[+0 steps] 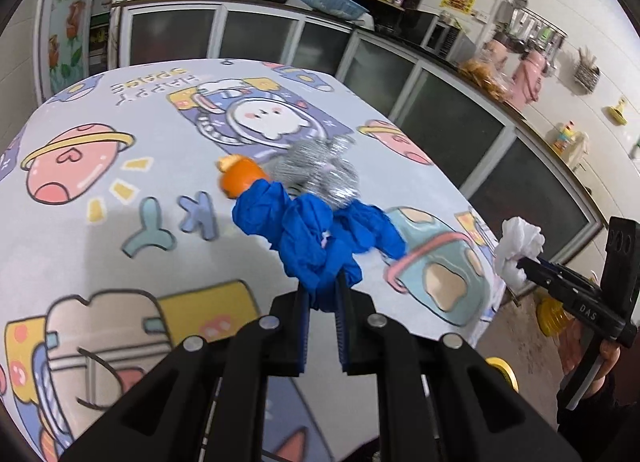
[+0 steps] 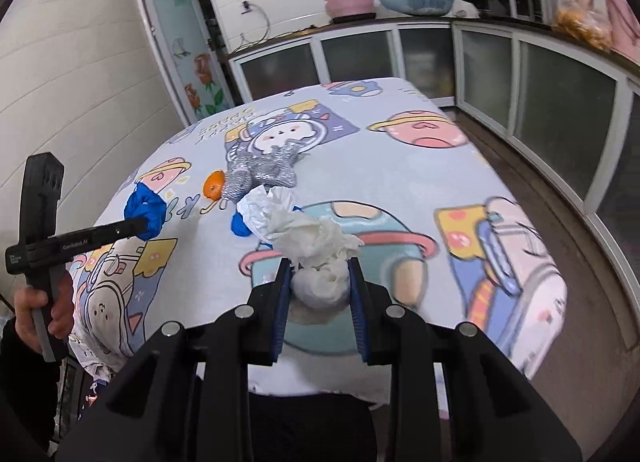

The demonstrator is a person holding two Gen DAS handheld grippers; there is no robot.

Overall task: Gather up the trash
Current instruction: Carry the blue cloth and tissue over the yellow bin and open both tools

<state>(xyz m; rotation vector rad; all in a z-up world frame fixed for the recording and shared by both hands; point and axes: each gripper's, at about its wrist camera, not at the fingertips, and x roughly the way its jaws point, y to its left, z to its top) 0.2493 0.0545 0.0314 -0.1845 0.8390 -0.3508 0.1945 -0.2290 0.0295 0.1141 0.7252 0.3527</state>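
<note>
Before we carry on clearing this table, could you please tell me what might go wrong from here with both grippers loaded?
1. The left hand-held gripper pinches only the tail of the blue crumpled wrapper; most of it hangs free and could slip out.
2. That wrapper sits close to the orange peel and silver foil wad, so a swing might knock them.
3. The right hand-held gripper holds a loose white tissue wad; pieces may drop.

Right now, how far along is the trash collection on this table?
Nothing visibly binned yet; no bin shows. In hand: the left hand-held gripper grips the blue crumpled wrapper, the right hand-held gripper grips the white tissue wad. Left on the tablecloth: the orange peel, the silver foil bag and a small blue scrap.
</note>
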